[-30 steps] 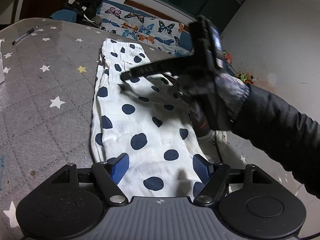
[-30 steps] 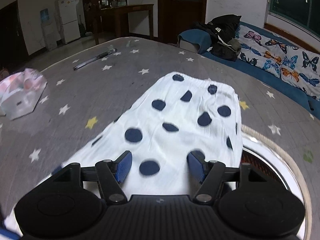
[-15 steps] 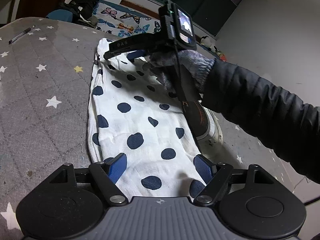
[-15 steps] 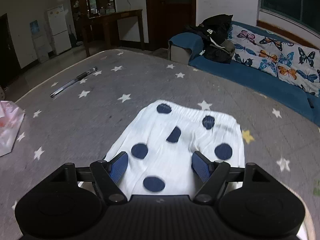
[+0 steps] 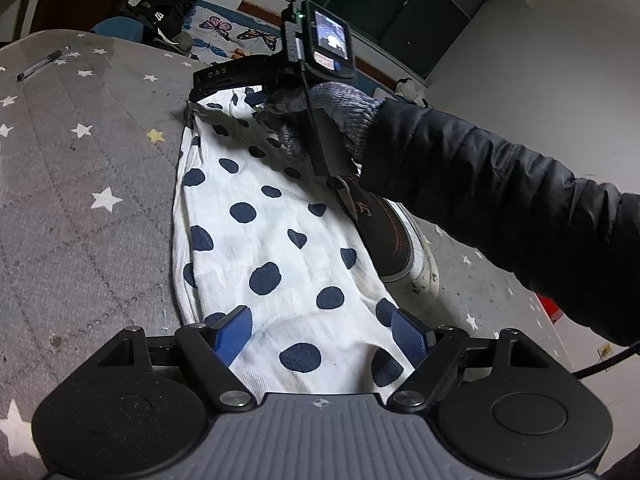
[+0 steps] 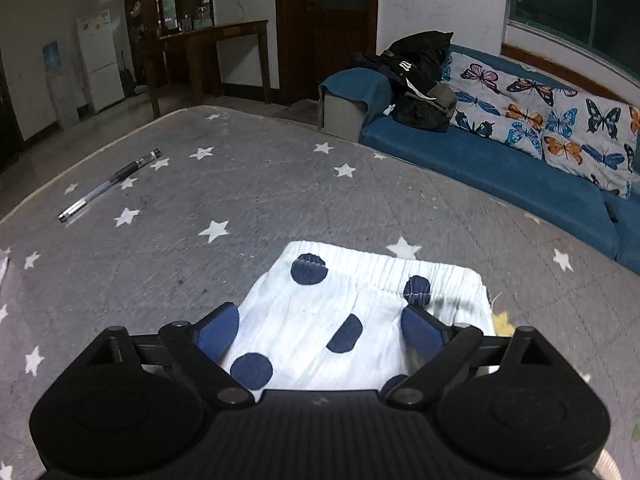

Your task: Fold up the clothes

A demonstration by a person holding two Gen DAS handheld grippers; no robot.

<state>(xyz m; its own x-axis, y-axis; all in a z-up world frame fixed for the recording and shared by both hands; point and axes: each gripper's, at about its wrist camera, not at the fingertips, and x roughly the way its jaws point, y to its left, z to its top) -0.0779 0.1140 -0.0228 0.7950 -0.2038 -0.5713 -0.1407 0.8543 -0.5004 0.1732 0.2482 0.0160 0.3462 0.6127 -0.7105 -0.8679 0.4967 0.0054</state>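
Note:
A white garment with navy dots (image 5: pixel 272 240) lies lengthwise on the grey star-patterned surface (image 5: pixel 80 160). My left gripper (image 5: pixel 320 322) is open over its near end, a blue pad on each side of the cloth and neither pressing it. At the far end a gloved hand (image 5: pixel 332 108) holds my right gripper (image 5: pixel 228 94) over the elastic waistband (image 6: pixel 360 266). In the right wrist view the right gripper (image 6: pixel 320 320) has its jaws opening wide. The cloth (image 6: pixel 304 344) lies flat below them, not pinched.
A pen (image 6: pixel 108 186) lies far left on the surface. Off the surface's right edge, a dark shoe (image 5: pixel 392 240) stands on the floor beside the garment. A blue sofa with a butterfly cover (image 6: pixel 520 160) and a black bag (image 6: pixel 416 76) stand beyond the far edge.
The right gripper has travelled along the garment to the waistband end, and its jaws have spread wider. The left gripper has stayed at the near end.

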